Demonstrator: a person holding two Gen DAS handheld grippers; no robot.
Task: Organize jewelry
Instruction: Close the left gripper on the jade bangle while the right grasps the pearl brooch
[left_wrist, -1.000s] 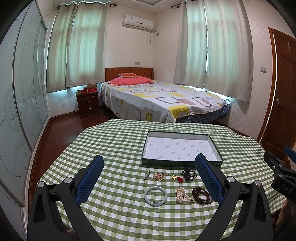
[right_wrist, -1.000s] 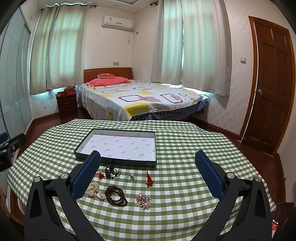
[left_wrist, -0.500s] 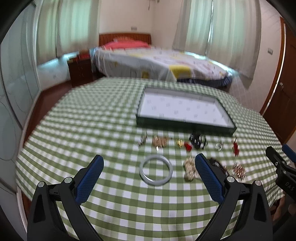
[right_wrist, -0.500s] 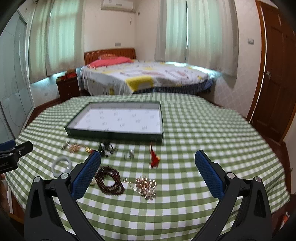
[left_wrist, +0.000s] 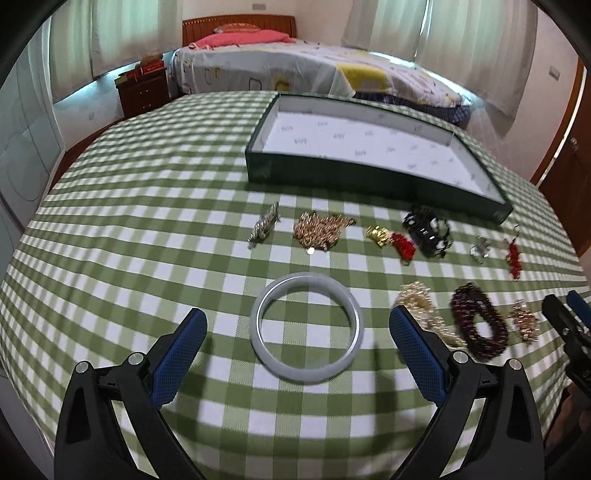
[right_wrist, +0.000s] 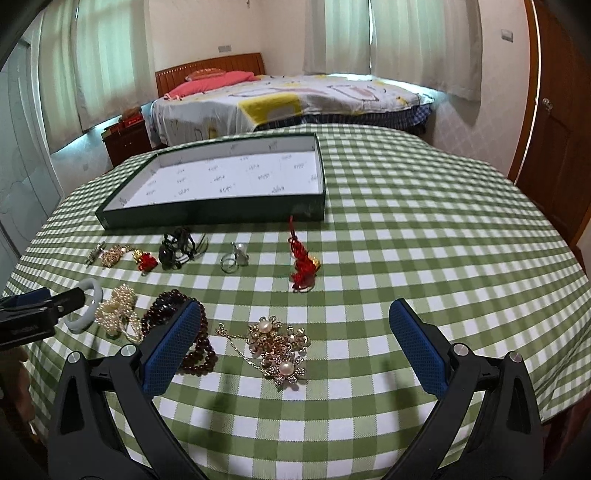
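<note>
Jewelry lies scattered on a green checked tablecloth in front of a dark green tray with a white lining. A pale jade bangle rests flat, and my open left gripper hovers just above and around it, touching nothing. To its right lie a pearl strand and a dark red bead bracelet. In the right wrist view my open right gripper hangs over a gold pearl brooch, with the bead bracelet partly behind its left finger. A red tassel charm and a ring lie beyond.
A silver clip, gold chain pile, small gold and red charm and black hair tie line up before the tray. The round table's edge drops off near both grippers. A bed and a wooden door stand behind.
Both grippers have dropped and tilted down toward the table. The left one now brackets the jade bangle; the right one has closed in over the brooch. No jewelry has moved.
</note>
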